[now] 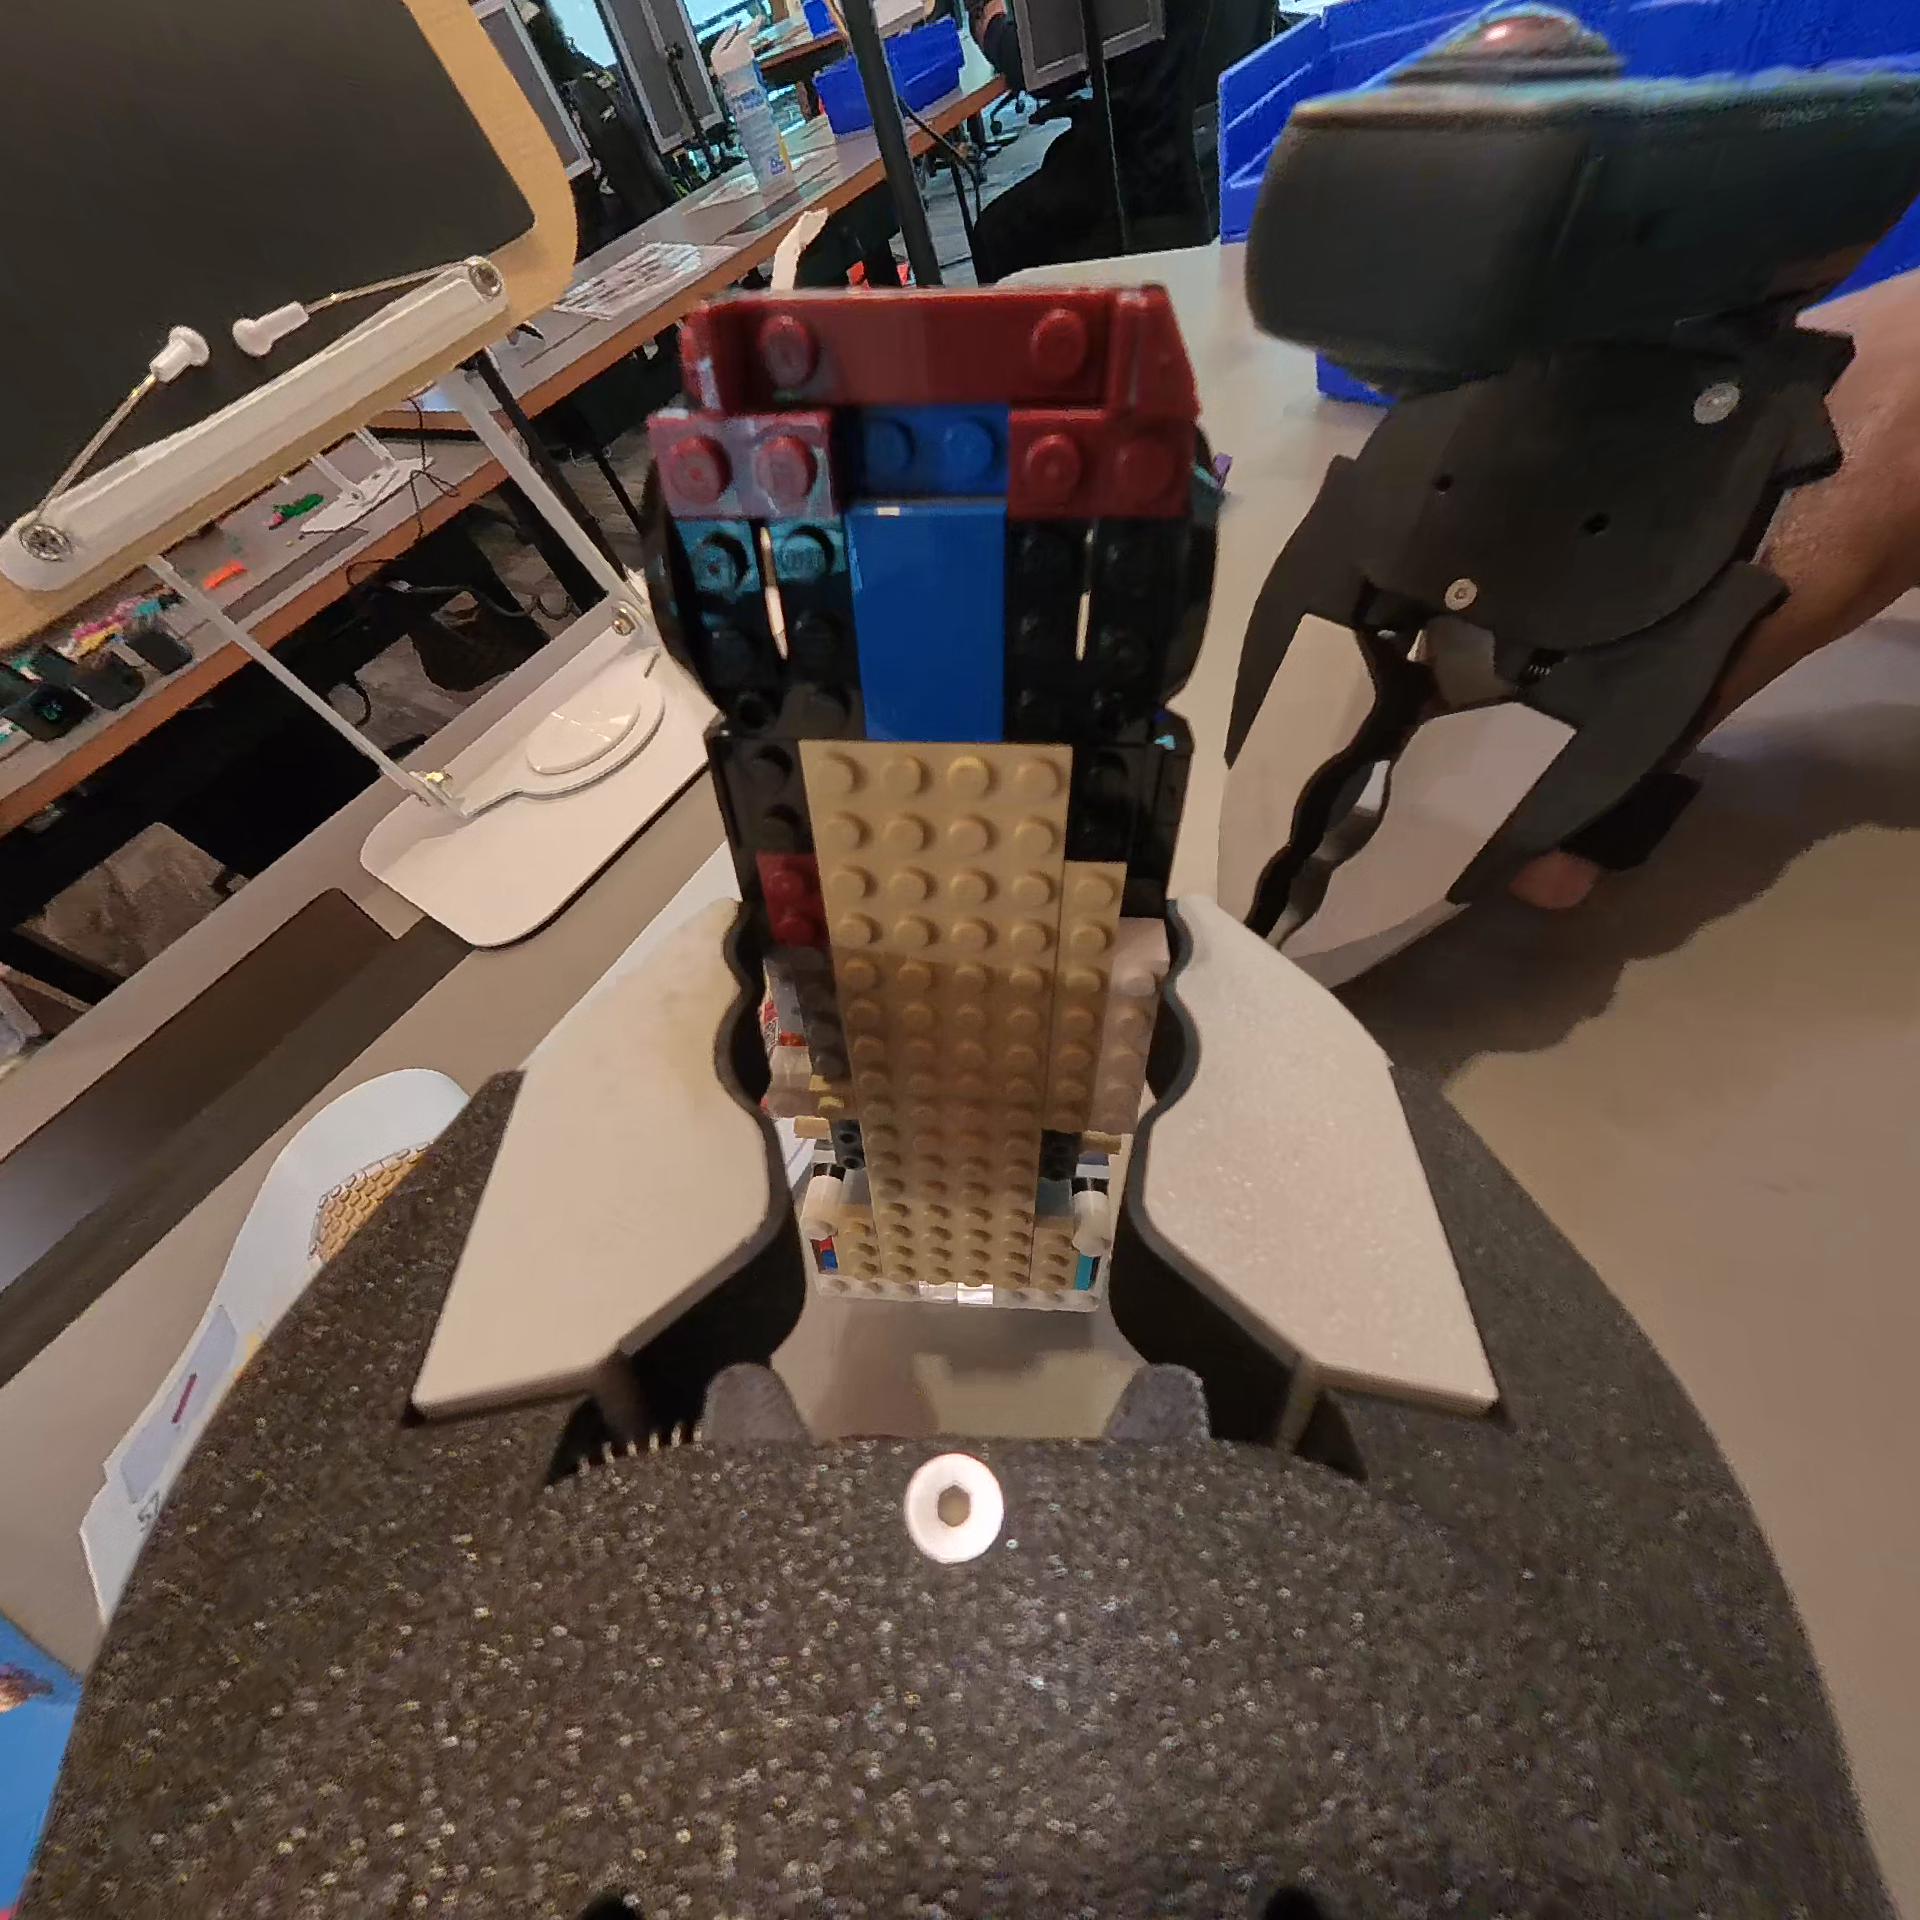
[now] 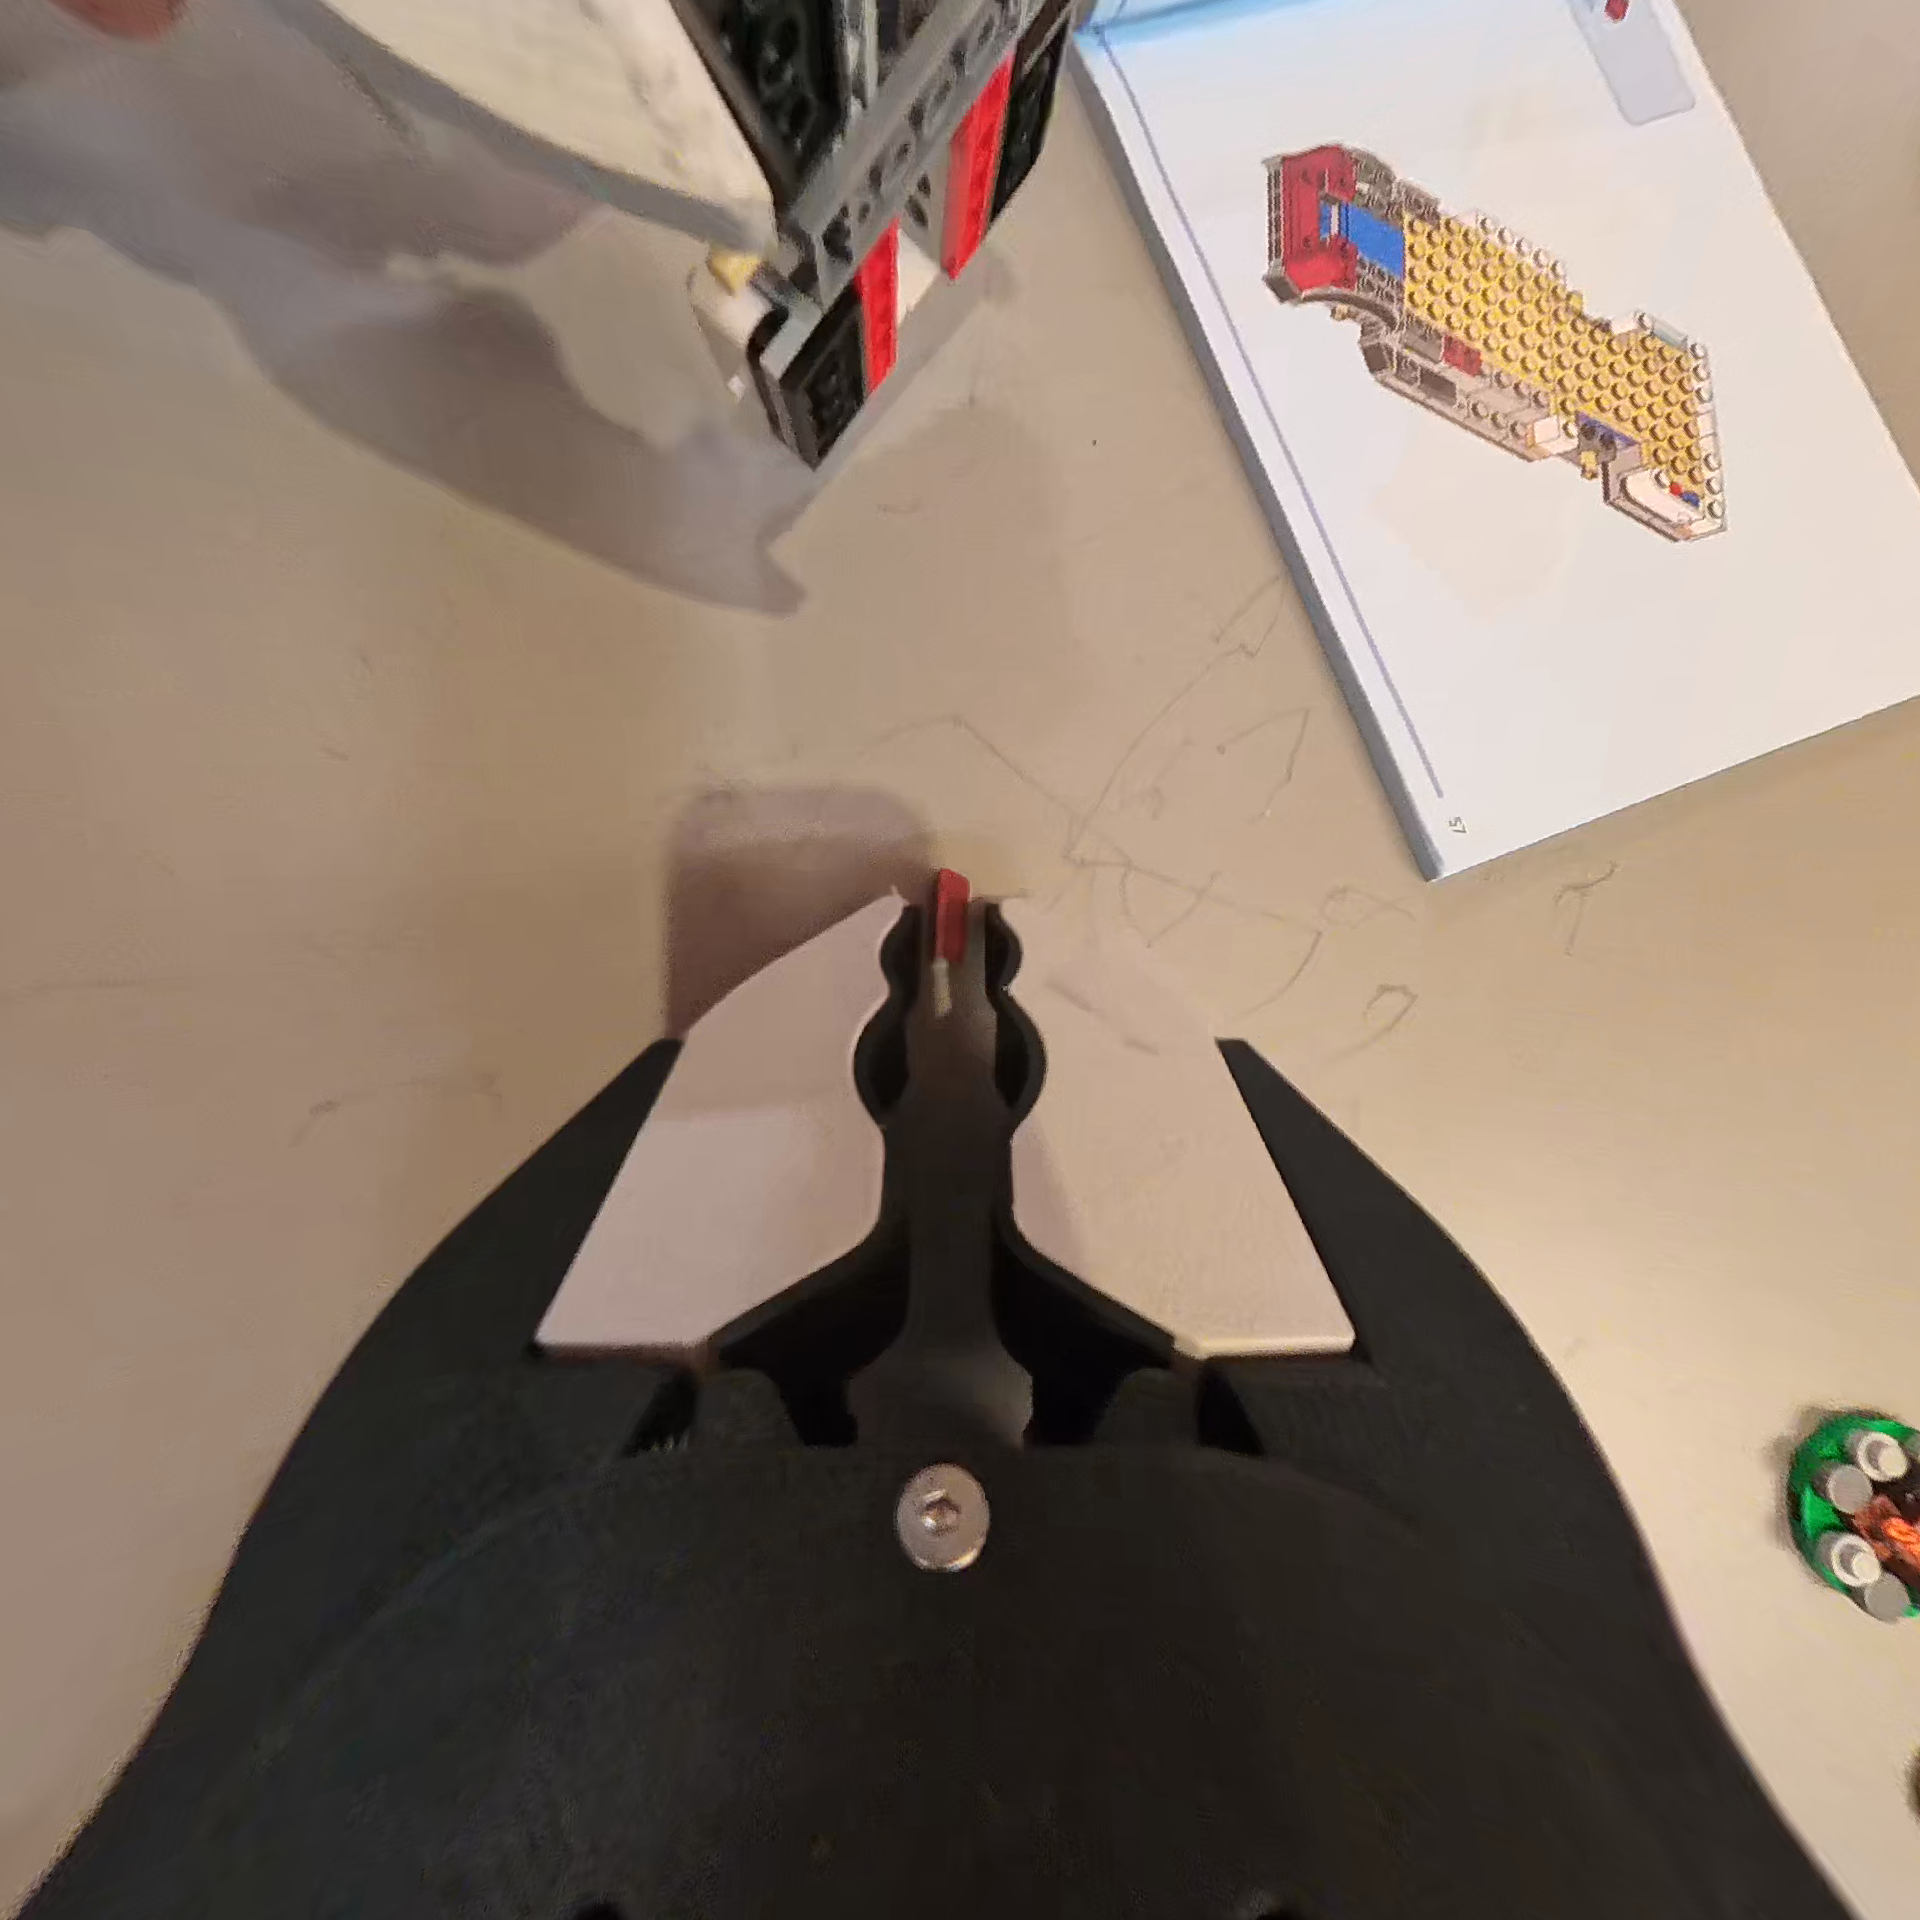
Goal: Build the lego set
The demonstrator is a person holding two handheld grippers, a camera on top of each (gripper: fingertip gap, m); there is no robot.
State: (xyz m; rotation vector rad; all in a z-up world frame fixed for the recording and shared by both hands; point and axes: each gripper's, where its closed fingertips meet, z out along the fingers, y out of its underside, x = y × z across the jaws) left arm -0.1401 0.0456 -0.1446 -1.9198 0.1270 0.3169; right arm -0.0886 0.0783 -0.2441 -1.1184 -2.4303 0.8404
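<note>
between our left gripper's (image 1: 956,997) fingers sits a long brick model (image 1: 940,831) with a tan studded top, both pads pressed on its sides. our right gripper (image 2: 951,935), just beside the model, pinches a small red brick piece (image 2: 948,925) at its tips above the beige table (image 2: 416,831). an open instruction booklet (image 2: 1558,520) lies near, a green round piece (image 2: 1860,1527) well apart.

Even indoor light; soft shadows; blurred, wide-angle-warped edges.
</note>
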